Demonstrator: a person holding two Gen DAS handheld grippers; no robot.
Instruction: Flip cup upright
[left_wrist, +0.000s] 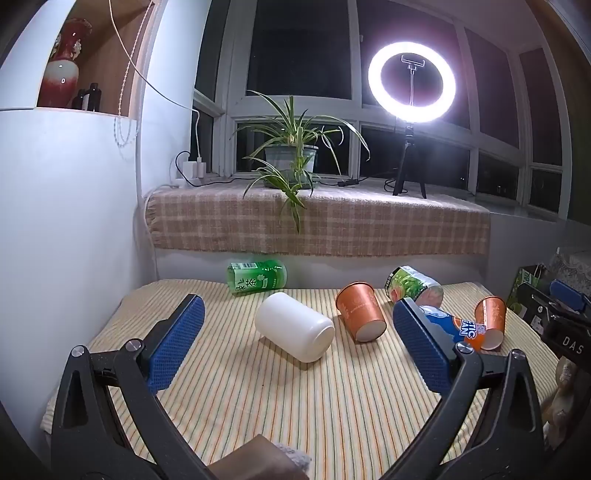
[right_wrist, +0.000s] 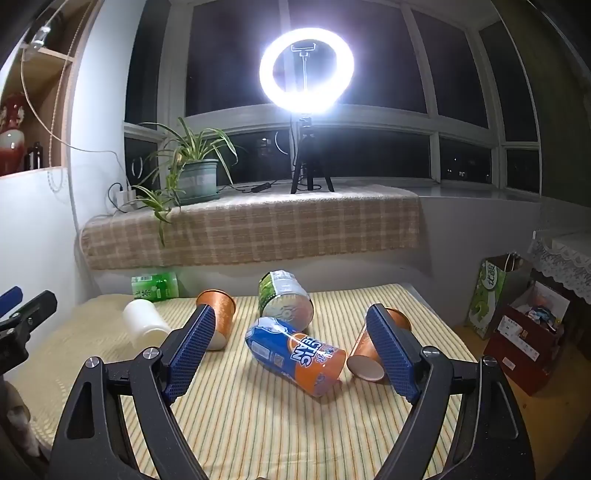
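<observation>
1. Six containers lay on their sides on the striped surface (right_wrist: 258, 424): a white cup (left_wrist: 294, 326), two orange paper cups (left_wrist: 361, 311) (right_wrist: 369, 350), a blue-and-orange cup (right_wrist: 295, 356), a green-printed cup (right_wrist: 286, 297) and a green tea cup (left_wrist: 257, 277) at the far edge.
2. The left gripper (left_wrist: 297, 341) stood wide apart, empty, with the white cup between its pads.
3. The right gripper (right_wrist: 290, 349) was equally wide, holding nothing, framing the blue-and-orange cup.
</observation>
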